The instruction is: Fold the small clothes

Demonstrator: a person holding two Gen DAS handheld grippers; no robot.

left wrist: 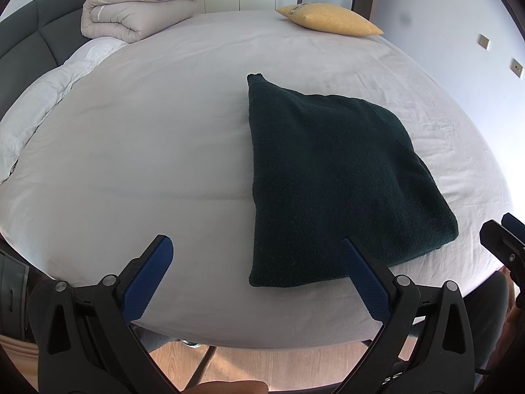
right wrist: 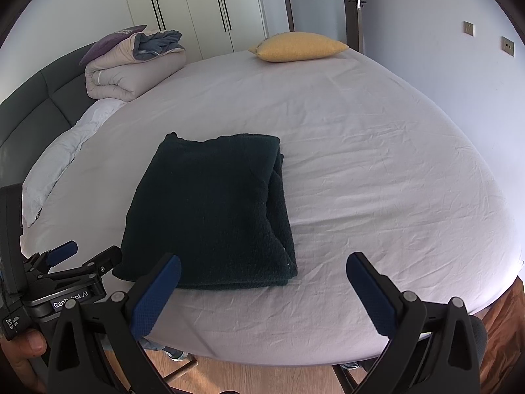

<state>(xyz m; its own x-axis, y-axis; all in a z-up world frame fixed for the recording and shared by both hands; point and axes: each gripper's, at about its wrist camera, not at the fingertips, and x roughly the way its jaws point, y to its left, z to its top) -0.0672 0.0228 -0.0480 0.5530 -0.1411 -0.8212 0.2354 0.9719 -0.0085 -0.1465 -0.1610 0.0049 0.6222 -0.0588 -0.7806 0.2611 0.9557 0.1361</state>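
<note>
A dark green knitted garment (left wrist: 341, 177) lies folded into a thick rectangle on the pale bed sheet (left wrist: 157, 131), near the front edge. In the right wrist view the same garment (right wrist: 213, 210) shows stacked layers along its right side. My left gripper (left wrist: 259, 252) is open above the front edge, its right finger over the garment's near corner, holding nothing. My right gripper (right wrist: 264, 272) is open too, just in front of the garment's near right corner, with only sheet between its fingers. The left gripper (right wrist: 82, 256) also appears at the lower left of the right wrist view.
A rolled beige duvet (left wrist: 131, 13) and a white pillow (left wrist: 42, 98) sit at the far left by the dark headboard (left wrist: 29, 32). A yellow cushion (left wrist: 331, 19) lies at the far edge. Wardrobe doors (right wrist: 197, 6) stand behind. Wooden floor (left wrist: 262, 367) shows below the bed's front edge.
</note>
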